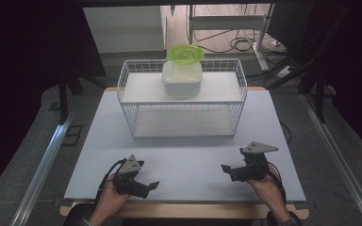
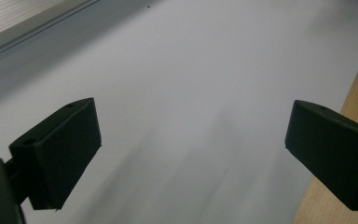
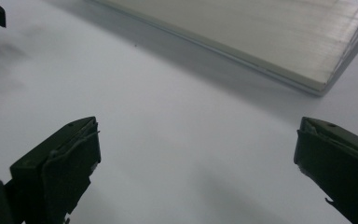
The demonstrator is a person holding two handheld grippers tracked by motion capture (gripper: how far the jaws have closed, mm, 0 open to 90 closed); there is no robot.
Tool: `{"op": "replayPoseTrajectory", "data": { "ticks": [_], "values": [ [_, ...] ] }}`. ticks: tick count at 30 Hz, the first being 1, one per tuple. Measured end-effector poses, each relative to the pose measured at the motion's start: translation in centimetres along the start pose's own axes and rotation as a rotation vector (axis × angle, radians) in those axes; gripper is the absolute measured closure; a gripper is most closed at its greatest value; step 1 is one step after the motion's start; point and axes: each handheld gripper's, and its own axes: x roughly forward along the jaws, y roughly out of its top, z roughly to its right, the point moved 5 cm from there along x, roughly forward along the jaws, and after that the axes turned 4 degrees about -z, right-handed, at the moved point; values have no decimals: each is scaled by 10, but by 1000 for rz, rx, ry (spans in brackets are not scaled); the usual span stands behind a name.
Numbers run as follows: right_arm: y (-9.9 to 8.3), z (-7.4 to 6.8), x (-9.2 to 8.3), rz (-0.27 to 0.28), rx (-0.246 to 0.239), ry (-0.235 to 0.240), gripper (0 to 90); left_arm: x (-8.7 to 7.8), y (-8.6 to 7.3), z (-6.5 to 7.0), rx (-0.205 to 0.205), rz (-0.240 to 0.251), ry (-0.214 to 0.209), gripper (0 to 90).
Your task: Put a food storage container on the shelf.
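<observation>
Here, both grippers (image 1: pixel 152 186) (image 1: pixel 227 168) rest jaws apart; reaching the lidded container (image 1: pixel 182 79) risks snagging the wire basket (image 1: pixel 134 112) rim.

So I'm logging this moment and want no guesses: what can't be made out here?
- High view: what the white container holds; its walls and the green lid hide it.
- Left gripper view: the wire basket, cut off by the frame edge.
- Right gripper view: the basket's upper part, cut off by the top edge.
</observation>
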Motion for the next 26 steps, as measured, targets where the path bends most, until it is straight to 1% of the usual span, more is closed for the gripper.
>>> {"op": "replayPoseTrajectory", "data": {
  "ticks": [4, 10, 14, 17, 20, 24, 26],
  "values": [
    [-7, 0, 4, -24, 5, -2, 4, 1, -1, 0, 0, -5, 0, 29],
    [-16, -1, 12, -63, -1, -2, 3, 2, -1, 0, -1, -9, -2, 28],
    [-21, -3, 19, -102, -1, 8, 1, 2, -1, 0, 0, -9, -4, 28],
    [-24, -6, 24, -127, -9, 14, 0, 2, -1, 0, 1, -10, -5, 28],
    [-26, -8, 27, -149, -24, 10, 0, 2, -1, 0, 0, -11, -5, 28],
    [-26, -9, 28, -153, -34, 6, 0, 2, -1, 0, -1, -9, -5, 28],
    [-26, -8, 27, -143, -26, 5, 0, 2, -1, 0, -1, -9, -3, 28]
  ]
}}
